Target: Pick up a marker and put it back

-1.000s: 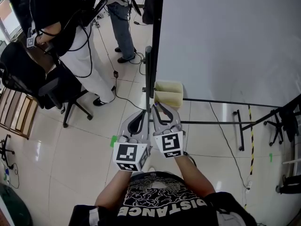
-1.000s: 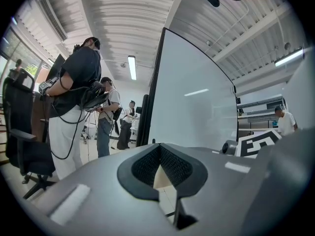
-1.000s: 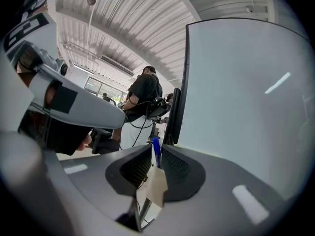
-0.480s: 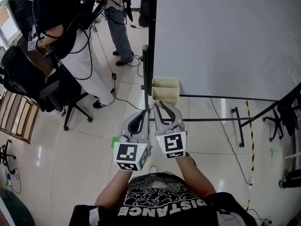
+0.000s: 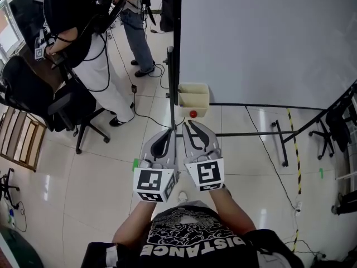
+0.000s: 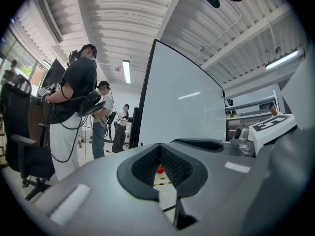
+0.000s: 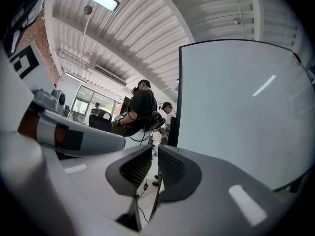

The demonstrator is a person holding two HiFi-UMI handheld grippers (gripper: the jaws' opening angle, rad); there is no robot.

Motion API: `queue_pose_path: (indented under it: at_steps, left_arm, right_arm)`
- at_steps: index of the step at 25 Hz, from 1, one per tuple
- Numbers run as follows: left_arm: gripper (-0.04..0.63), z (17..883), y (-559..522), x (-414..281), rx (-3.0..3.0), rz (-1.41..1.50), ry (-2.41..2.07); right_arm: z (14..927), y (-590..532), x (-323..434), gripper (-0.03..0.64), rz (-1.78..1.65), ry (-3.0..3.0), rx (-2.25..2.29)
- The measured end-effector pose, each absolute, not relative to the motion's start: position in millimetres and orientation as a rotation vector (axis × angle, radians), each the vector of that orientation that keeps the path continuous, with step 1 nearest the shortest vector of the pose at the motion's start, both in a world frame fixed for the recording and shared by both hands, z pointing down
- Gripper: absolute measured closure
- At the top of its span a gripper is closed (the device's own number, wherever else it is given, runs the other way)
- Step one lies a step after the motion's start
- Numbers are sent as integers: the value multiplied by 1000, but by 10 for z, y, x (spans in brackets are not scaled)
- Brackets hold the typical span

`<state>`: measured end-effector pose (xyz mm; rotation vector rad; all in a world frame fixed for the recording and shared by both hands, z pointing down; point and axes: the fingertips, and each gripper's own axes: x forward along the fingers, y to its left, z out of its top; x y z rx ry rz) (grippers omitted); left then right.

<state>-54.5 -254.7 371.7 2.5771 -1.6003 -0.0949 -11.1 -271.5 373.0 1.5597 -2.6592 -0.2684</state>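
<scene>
Premises: we class this as an open-plan research lab in an industrial hall. Evidence we record:
- ribbed white metal ceiling (image 6: 113, 14) with exposed beams and a long tube light (image 6: 126, 71), overhead;
- glossy pale tiled floor (image 5: 83, 188), carrying a strip of yellow-and-black hazard tape (image 5: 294, 144) at 3 o'clock;
- large white whiteboard on a black frame (image 5: 268, 38), 1 o'clock;
- black swivel office chair (image 5: 39, 99), 9 o'clock;
- loose black cables (image 5: 146, 115) trailing over the tiles, 11 o'clock;
- person in a black top and white trousers (image 5: 83, 38), hung with cabled equipment, 10 o'clock;
- second person in blue jeans (image 5: 139, 32), standing behind, 11 o'clock.
</scene>
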Motion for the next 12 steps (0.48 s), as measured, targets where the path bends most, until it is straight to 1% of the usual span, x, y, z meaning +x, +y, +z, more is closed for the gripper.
queue_pose_path:
  at_steps: [5,12]
  left_arm:
    - [589,3697,-2318,-505,2592,-103,-1585]
    - [589,3700,-2003,-428,2603,-95,-1565]
  right_arm:
    - [3665,-2437,-86,615,-276,-2663,1574]
    - [3624,-2061,-10,617,-262,-2664,1596]
